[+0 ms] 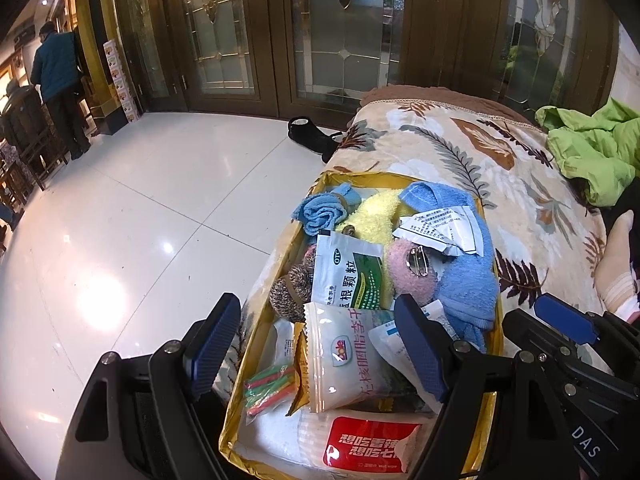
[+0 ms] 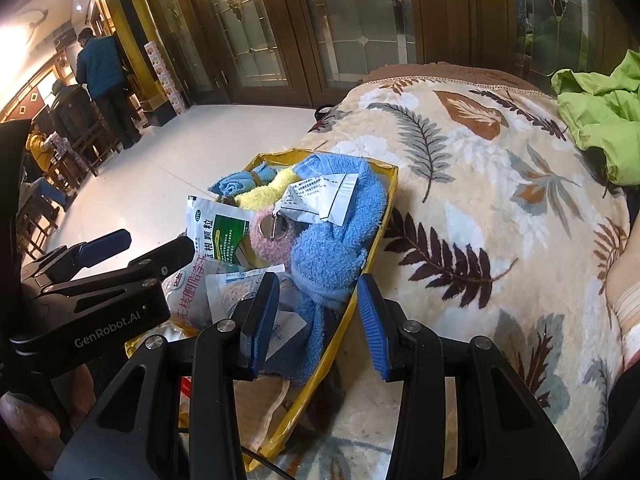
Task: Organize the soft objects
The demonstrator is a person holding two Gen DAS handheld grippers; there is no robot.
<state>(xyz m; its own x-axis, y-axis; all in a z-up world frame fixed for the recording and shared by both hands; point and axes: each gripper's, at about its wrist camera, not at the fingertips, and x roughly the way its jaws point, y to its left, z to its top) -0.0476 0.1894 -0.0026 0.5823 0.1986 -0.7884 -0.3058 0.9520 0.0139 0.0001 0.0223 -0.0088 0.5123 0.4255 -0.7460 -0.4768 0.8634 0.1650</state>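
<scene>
A yellow box (image 1: pixel 236 392) sits on a leaf-patterned blanket (image 1: pixel 460 160). It holds soft things: a blue fluffy sock (image 1: pixel 464 276), a pink fluffy sock (image 1: pixel 408 276), a yellow sock (image 1: pixel 372 216), a rolled blue cloth (image 1: pixel 320 212) and a speckled knit ball (image 1: pixel 290 292), mixed with snack and medicine packets (image 1: pixel 348 356). My left gripper (image 1: pixel 316 348) is open over the packets. My right gripper (image 2: pixel 320 320) is open, its fingers straddling the blue sock (image 2: pixel 332 240) and the box's right wall (image 2: pixel 340 328). Neither holds anything.
A green jacket (image 1: pixel 596 152) lies on the blanket at the far right. A black shoe (image 1: pixel 312 136) lies on the white tiled floor (image 1: pixel 140 220) left of the bed. Wooden glass doors stand behind. People stand by chairs at the far left (image 1: pixel 56 80).
</scene>
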